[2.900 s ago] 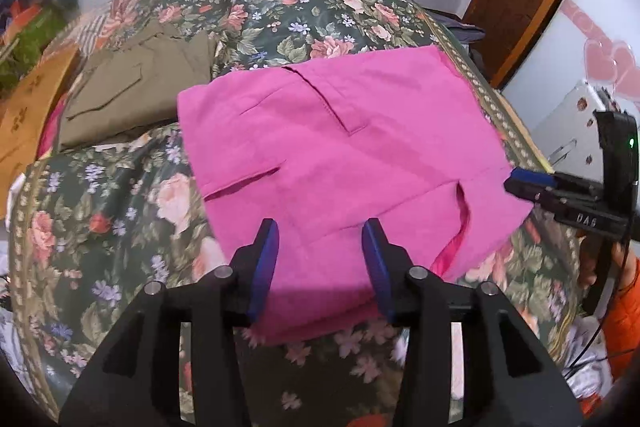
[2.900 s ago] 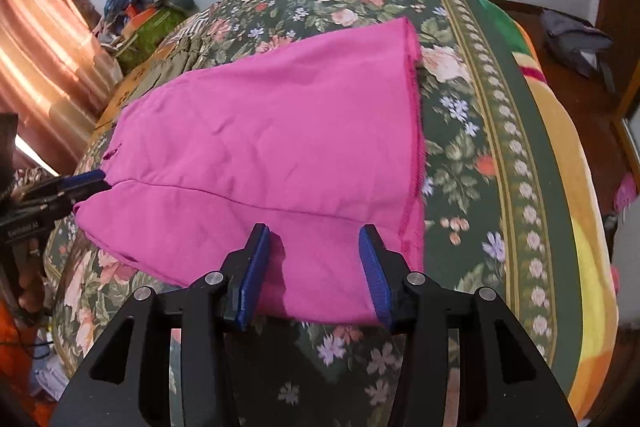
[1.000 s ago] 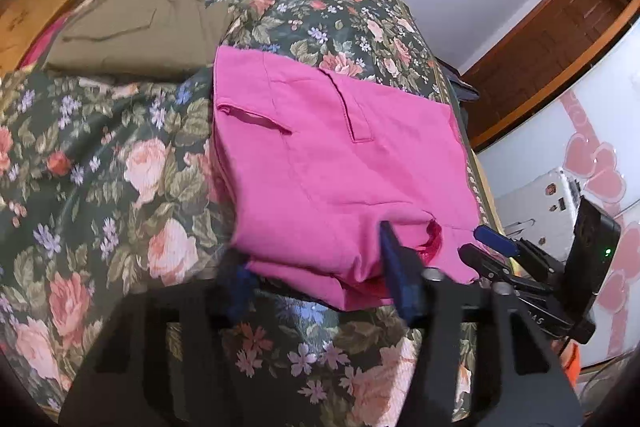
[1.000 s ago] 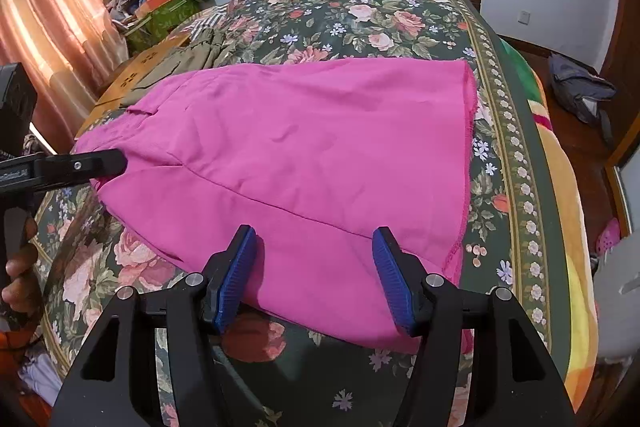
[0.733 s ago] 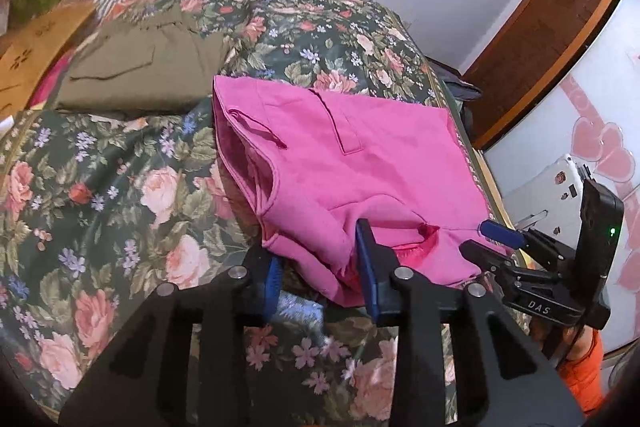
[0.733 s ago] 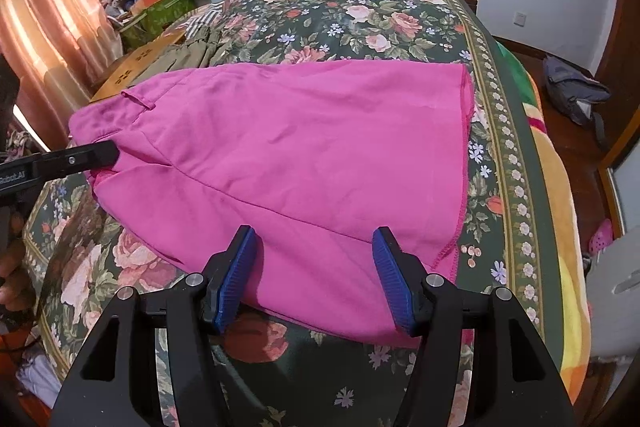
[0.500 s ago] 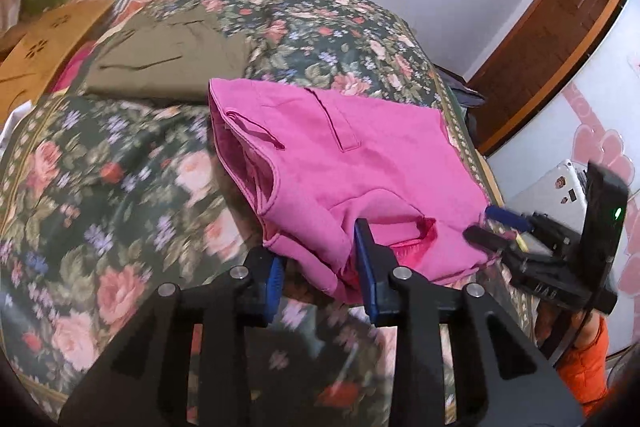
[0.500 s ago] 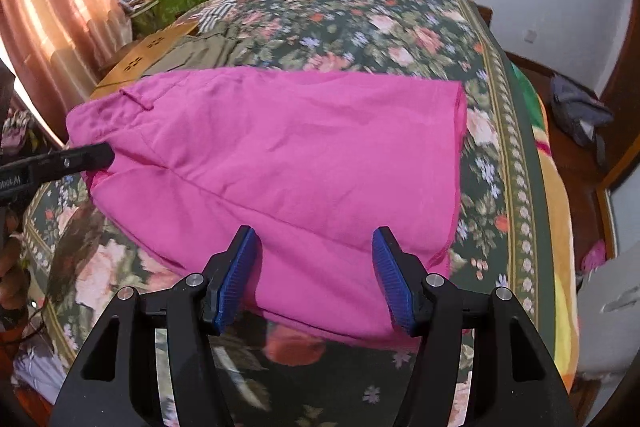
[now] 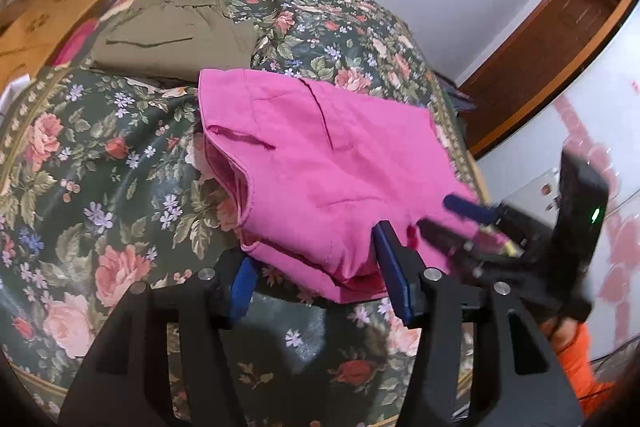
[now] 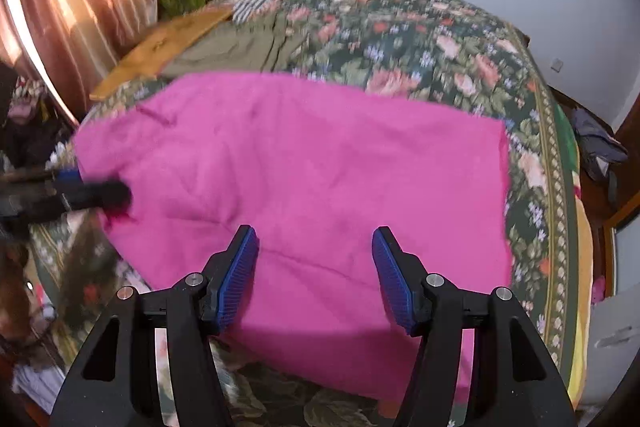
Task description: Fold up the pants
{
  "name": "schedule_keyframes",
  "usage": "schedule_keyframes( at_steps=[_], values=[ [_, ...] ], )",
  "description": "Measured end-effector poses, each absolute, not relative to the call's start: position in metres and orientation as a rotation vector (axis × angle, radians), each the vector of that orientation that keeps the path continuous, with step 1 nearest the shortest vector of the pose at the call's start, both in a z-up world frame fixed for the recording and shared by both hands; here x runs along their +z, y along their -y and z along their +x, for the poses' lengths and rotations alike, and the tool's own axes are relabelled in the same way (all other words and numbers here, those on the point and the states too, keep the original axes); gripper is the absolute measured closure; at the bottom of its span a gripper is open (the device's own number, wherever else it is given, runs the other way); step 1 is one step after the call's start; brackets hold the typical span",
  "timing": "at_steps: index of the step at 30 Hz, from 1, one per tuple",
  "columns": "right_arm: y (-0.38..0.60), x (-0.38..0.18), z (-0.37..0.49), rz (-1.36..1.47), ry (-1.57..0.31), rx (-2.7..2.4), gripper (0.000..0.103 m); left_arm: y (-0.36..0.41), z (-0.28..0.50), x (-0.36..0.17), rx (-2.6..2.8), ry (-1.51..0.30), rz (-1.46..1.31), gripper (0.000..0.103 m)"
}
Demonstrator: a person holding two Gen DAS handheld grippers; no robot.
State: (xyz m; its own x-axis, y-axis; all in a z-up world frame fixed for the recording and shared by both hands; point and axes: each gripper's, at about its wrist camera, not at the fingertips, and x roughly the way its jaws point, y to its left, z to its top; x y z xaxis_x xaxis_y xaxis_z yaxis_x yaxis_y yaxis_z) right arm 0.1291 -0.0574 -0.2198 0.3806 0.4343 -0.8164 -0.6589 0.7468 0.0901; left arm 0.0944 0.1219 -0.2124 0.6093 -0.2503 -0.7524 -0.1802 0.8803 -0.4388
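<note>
Floral bed [image 9: 100, 187] under pink pants [image 9: 332, 167].
Left gripper [image 9: 316, 279] jaws just opened around the pants corner; right gripper [image 10: 314, 275] jaws released above.

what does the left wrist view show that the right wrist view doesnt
Only the left wrist view shows the pink pants' waist end with its pocket slit, the wooden door, and an orange sleeve.

Only the right wrist view shows the curtain, the pants' straight far edge, and clothes on the floor.

Both show the pants on the floral bedspread, the folded olive garment, and both grippers: left gripper, jaws just opened, loosely around a fold; right gripper open over the cloth.
</note>
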Motion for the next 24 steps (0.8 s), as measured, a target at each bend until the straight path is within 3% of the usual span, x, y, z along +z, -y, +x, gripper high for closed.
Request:
schedule_keyframes(
  at_steps=[17, 24],
  values=[
    [0.067, -0.22, 0.121, -0.263, -0.958, 0.728, 0.047, -0.143, 0.093, -0.234, -0.041, -0.953, -0.679, 0.05],
    [0.068, -0.219, 0.121, -0.261, -0.955, 0.727, 0.046, -0.142, 0.089, -0.227, -0.036, -0.951, -0.663, 0.042]
  ],
)
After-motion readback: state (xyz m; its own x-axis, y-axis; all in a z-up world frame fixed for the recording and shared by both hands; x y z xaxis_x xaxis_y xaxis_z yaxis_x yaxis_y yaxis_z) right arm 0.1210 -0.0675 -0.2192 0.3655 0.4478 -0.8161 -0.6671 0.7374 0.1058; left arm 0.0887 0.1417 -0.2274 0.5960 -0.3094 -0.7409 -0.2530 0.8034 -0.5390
